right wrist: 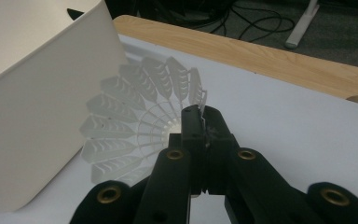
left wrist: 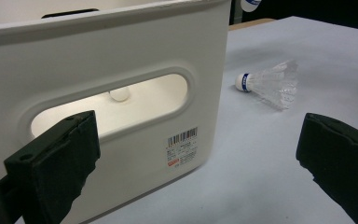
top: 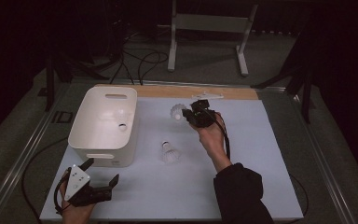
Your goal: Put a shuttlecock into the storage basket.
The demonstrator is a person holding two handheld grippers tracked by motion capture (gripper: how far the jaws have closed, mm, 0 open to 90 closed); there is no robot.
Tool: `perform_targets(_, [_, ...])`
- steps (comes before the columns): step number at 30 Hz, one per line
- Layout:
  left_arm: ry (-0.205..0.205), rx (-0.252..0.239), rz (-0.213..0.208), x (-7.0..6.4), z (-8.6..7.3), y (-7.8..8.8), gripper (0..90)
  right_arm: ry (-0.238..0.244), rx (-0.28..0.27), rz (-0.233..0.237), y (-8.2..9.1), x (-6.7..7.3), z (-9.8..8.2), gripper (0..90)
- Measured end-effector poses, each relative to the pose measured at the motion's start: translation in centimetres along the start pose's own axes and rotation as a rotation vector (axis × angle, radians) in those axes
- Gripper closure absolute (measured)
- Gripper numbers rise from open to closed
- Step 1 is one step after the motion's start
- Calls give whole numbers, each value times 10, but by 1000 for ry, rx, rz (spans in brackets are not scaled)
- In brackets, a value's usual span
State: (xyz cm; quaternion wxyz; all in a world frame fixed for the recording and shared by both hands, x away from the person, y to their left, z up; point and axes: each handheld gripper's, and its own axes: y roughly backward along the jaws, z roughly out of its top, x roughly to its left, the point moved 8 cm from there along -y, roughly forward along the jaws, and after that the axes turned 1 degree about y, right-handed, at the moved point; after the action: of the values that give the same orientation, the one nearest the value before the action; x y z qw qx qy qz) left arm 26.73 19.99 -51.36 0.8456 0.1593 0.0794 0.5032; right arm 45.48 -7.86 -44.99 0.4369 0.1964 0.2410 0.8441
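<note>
right tool (right wrist: 204, 122) clamped on a shuttlecock (right wrist: 140, 126) skirt near the worktop's far edge, probably bound for the white bin (top: 103, 125); left tool (top: 98, 183) gapes idle at the near-left corner.

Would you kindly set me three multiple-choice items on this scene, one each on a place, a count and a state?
1. Where does the white bin stand?
A. left part of the table
B. right edge
C. on the floor

2. How many shuttlecocks lie loose on the table surface?
A. none
B. one
C. three

3. The right hand-held gripper is:
A. wide open
B. shut on a shuttlecock's skirt
C. gripping the bin

Answers: 1 A, the high view shows the bin at the left. 2 B, the loose shuttlecock lies alone mid-table. 3 B, its jaws pinch the held shuttlecock.
</note>
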Motion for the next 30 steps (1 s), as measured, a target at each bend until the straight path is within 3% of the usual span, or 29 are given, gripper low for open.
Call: perform_targets(30, [13,-7,1,1,1,1,3,18,-20,37,0,18,16,893])
